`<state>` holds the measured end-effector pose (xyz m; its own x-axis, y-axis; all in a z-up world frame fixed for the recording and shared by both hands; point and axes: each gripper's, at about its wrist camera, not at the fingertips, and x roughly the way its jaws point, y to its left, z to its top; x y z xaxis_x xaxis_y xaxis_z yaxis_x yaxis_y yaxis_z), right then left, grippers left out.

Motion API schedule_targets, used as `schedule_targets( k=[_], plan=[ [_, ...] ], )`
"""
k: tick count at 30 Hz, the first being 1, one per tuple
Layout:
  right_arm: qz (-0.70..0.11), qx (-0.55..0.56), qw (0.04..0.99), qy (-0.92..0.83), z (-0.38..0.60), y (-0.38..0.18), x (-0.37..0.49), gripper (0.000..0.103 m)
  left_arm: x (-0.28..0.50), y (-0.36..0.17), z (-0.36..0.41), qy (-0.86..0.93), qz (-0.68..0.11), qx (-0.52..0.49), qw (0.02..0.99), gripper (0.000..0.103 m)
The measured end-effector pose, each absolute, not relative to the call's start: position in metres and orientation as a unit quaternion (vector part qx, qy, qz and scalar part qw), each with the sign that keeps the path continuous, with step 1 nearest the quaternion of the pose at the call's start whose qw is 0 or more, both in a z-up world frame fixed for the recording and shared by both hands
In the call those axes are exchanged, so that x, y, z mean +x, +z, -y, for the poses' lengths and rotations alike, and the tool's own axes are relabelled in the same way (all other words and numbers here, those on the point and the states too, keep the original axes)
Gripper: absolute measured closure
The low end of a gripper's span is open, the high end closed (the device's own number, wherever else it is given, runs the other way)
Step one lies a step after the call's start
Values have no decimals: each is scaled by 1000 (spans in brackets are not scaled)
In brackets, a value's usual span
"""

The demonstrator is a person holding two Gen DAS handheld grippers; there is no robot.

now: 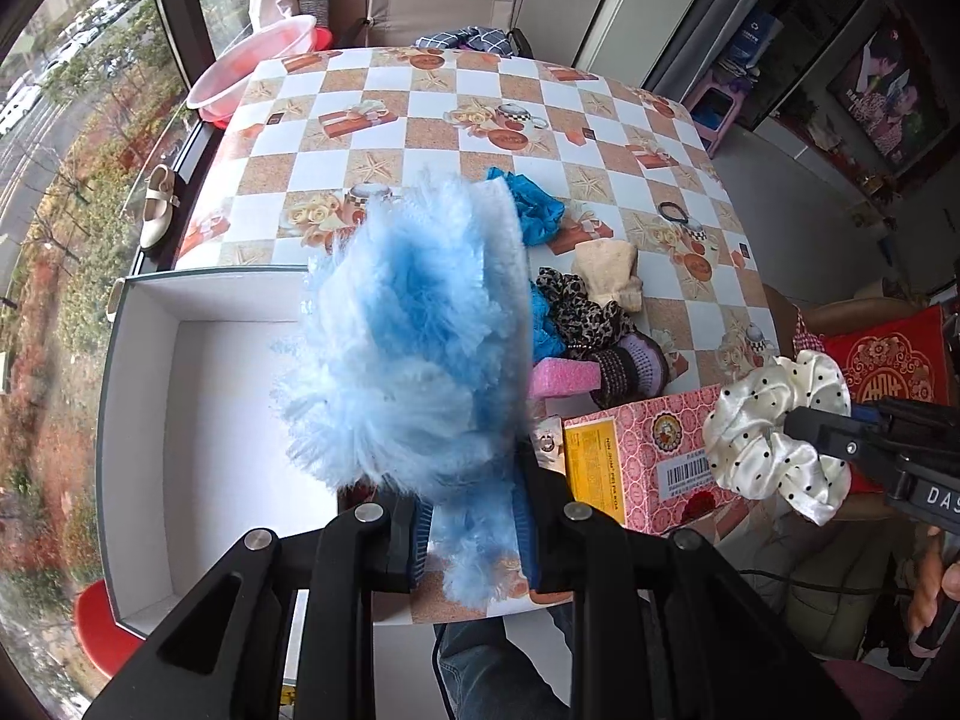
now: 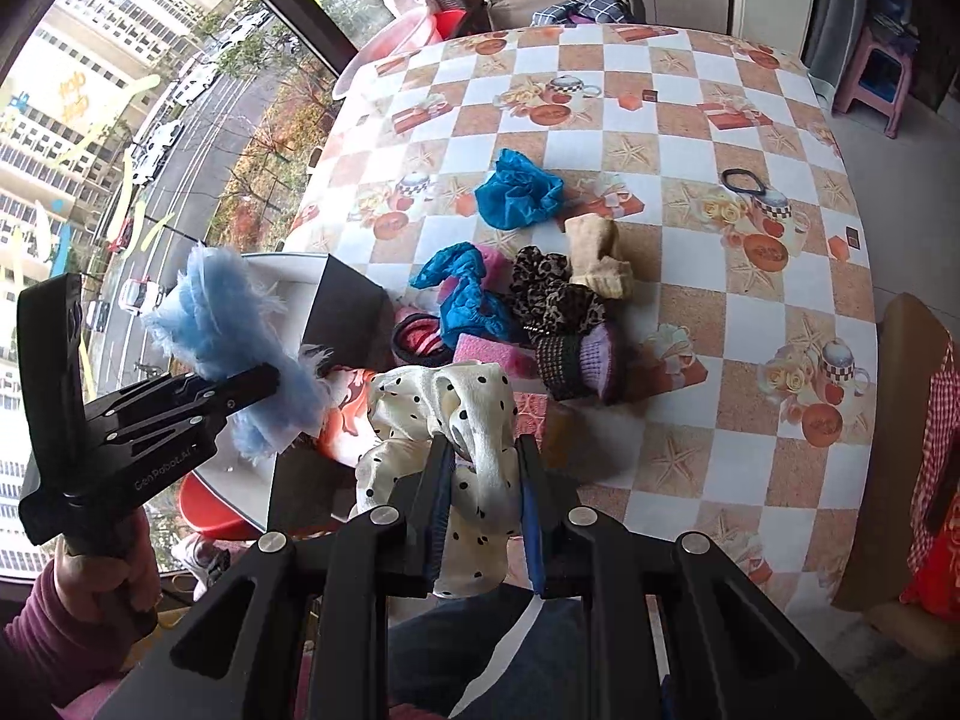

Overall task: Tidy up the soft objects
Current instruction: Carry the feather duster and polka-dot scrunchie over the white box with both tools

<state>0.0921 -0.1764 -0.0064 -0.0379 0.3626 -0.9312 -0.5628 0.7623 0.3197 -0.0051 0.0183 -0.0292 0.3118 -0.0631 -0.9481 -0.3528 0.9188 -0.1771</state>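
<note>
My left gripper [image 1: 471,510] is shut on a fluffy light-blue cloth [image 1: 414,336], held above the right edge of an open white box [image 1: 150,396]; it also shows in the right wrist view [image 2: 228,324]. My right gripper [image 2: 483,462] is shut on a white polka-dot scrunchie [image 2: 456,414], held above the table's near edge; the scrunchie also shows in the left wrist view [image 1: 780,426]. A pile of soft things lies mid-table: blue shower caps [image 2: 519,189], a leopard scrunchie [image 2: 552,294], a beige cloth [image 2: 600,258], a pink sponge [image 2: 492,351].
A checkered tablecloth [image 2: 660,120] covers the table. A black hair tie [image 2: 743,180] lies at the right. A pink printed carton [image 1: 648,456] sits at the near edge. A pink basin [image 1: 252,66] stands at the far left by the window.
</note>
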Motion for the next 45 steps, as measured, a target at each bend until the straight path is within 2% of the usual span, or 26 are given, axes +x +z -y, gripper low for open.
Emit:
schedule_targets(
  k=[31, 45],
  plan=[
    [-593, -248, 583, 497, -3, -10, -28, 81, -162, -49, -124, 269, -541, -281, 745, 77],
    [-584, -303, 542, 523, -60, -36, -60, 81, -180, -71, -143, 299, -551, -299, 719, 77]
  ],
)
